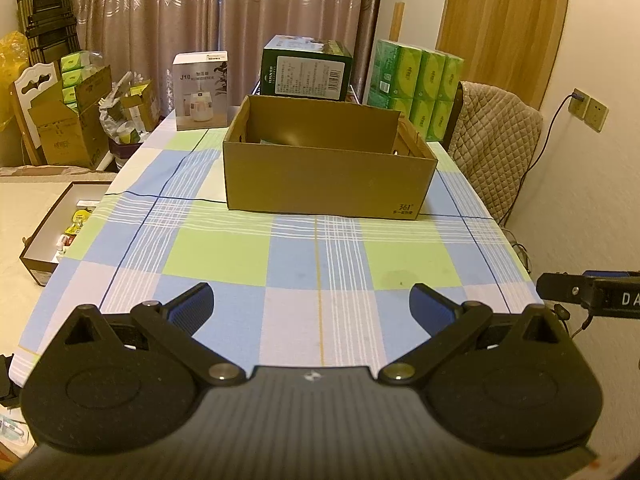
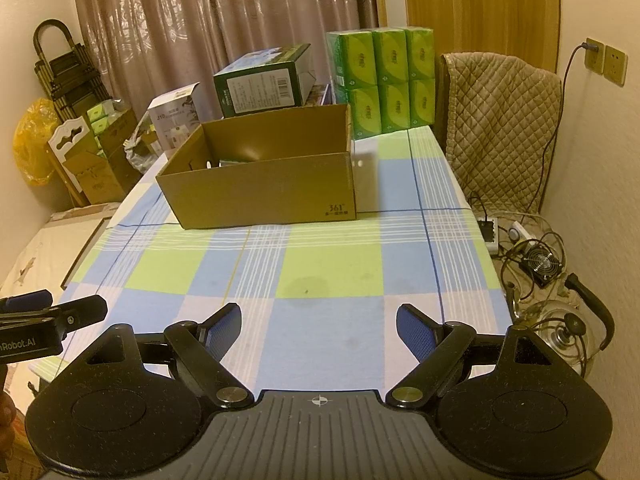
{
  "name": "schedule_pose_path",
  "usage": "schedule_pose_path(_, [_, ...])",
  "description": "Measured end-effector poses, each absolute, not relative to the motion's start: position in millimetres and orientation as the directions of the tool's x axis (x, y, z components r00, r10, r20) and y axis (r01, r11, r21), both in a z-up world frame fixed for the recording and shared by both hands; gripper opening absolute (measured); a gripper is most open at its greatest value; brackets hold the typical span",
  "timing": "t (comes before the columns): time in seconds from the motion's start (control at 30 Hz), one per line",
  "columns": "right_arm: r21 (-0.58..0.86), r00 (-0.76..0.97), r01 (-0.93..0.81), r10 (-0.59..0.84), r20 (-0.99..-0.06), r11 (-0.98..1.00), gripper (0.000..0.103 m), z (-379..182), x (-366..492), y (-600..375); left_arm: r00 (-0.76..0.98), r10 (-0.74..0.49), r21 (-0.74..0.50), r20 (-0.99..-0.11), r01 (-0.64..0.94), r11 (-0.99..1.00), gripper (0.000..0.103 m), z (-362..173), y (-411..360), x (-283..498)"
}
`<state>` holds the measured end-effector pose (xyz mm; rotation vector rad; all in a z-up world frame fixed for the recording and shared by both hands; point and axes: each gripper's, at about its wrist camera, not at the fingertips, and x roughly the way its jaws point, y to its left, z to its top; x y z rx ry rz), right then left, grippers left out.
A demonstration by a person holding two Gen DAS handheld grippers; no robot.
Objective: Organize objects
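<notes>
An open brown cardboard box (image 1: 326, 178) stands on the checked tablecloth (image 1: 316, 264) toward the far side; it also shows in the right wrist view (image 2: 264, 192). Its inside is mostly hidden; something green lies at the bottom (image 2: 234, 161). My left gripper (image 1: 311, 306) is open and empty, over the near part of the table. My right gripper (image 2: 319, 326) is open and empty, also over the near part. Each gripper shows at the edge of the other's view: the right one (image 1: 588, 294), the left one (image 2: 48, 320).
Behind the box stand a white appliance box (image 1: 201, 90), a dark green box (image 1: 306, 68) and packs of green tissues (image 1: 416, 88). A padded chair (image 1: 492, 148) is at the right. Cables and a glass kettle (image 2: 560, 320) lie right of the table. An open tray of small items (image 1: 60, 228) sits left.
</notes>
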<state>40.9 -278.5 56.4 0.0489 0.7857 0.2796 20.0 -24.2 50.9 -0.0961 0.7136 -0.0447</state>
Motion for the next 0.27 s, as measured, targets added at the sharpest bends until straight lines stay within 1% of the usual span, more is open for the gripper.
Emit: schedule_pose_path(0.27, [0.148, 0.672, -0.229, 0.266, -0.691, 0.962, 0.082, 56.4, 40.5, -278.2, 0.762, -0.080, -0.115, -0.642, 0.007, 0.993, 0.102, 49.6, -23.7, 18.3])
